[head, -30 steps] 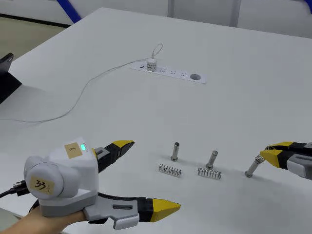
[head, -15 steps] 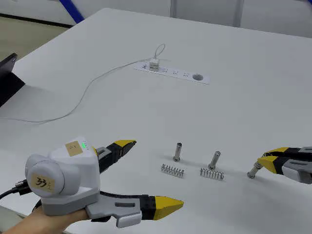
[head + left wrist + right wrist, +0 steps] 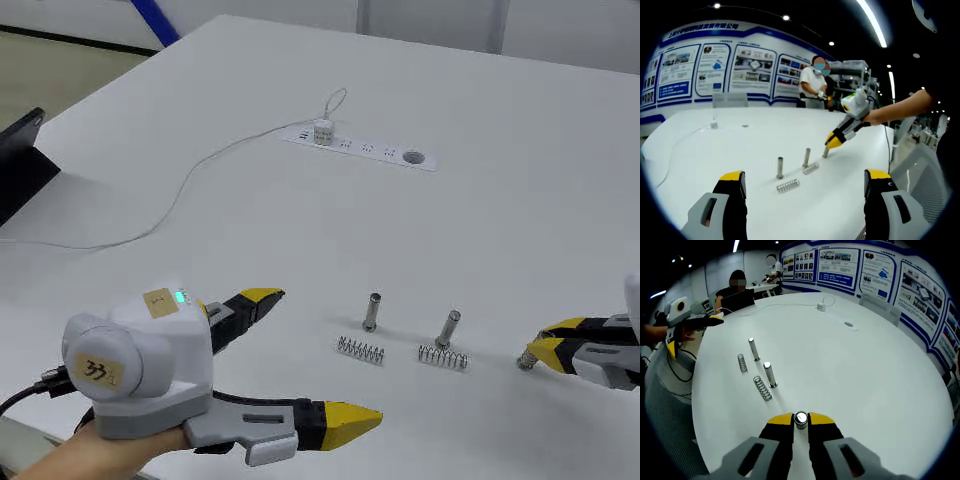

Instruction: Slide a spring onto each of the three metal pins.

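Right claw (image 3: 546, 339) lower, around pin (image 3: 800, 418); two springs (image 3: 360, 350) nearby.

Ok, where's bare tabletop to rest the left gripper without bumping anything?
Widest free patch: the table between the power strip and the two standing pins. Also bare: between the cable and the left gripper. Crowded: the row of pins and two loose springs, ending at the right gripper, shut on the third pin.

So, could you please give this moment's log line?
right tongs shut on pin | left tongs open | two springs loose
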`<state>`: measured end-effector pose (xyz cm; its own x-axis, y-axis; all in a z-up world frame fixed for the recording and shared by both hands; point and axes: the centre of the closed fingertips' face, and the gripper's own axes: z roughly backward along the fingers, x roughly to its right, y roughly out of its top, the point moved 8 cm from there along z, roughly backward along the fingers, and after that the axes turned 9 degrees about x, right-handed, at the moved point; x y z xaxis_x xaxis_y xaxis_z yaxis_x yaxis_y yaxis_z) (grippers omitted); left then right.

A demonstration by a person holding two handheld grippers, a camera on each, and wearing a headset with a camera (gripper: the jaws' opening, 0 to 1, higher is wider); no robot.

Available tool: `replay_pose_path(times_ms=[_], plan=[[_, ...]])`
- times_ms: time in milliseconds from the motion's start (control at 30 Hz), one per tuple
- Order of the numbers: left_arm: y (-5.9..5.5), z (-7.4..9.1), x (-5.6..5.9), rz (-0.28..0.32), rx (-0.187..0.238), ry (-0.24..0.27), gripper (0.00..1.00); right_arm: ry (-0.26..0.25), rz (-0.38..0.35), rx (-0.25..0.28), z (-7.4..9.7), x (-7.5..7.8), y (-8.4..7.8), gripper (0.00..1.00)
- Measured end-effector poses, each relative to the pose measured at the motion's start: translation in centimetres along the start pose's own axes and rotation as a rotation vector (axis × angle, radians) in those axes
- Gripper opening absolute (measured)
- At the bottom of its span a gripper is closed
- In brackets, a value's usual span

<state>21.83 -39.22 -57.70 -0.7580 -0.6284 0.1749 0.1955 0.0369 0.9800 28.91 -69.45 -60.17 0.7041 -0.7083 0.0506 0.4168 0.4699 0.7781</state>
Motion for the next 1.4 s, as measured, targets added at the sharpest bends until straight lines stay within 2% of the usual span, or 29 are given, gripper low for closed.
replay_pose_path(times_ms=[133, 667, 1000, 1100, 1267, 1400], plan=[[0.0, 0.0, -0.1, 0.003, -0.001, 0.004, 1.00, -0.002, 0.015, -0.008, 0.0, 0.0, -0.2, 0.11], [-0.1, 0.1, -0.1, 0.022, -0.006, 0.006, 1.00, 0.010, -0.001, -0.012, -0.5, -0.1, -0.3, 0.11], [-0.1, 0.1, -0.2, 0.030, -0.002, 0.013, 1.00, 0.004, 0.026, -0.022, -0.4, -0.2, -0.3, 0.12], [0.0, 0.1, -0.2, 0.031, 0.000, 0.014, 1.00, 0.001, 0.053, -0.027, -0.3, -0.4, -0.2, 0.12], [-0.1, 0.1, -0.3, 0.029, -0.006, 0.020, 1.00, 0.005, 0.049, 0.001, 0.2, -0.3, 0.3, 0.13], [0.1, 0.2, -0.3, 0.046, 0.009, 0.024, 1.00, 0.002, 0.054, 0.022, 0.8, -0.2, 0.7, 0.16]])
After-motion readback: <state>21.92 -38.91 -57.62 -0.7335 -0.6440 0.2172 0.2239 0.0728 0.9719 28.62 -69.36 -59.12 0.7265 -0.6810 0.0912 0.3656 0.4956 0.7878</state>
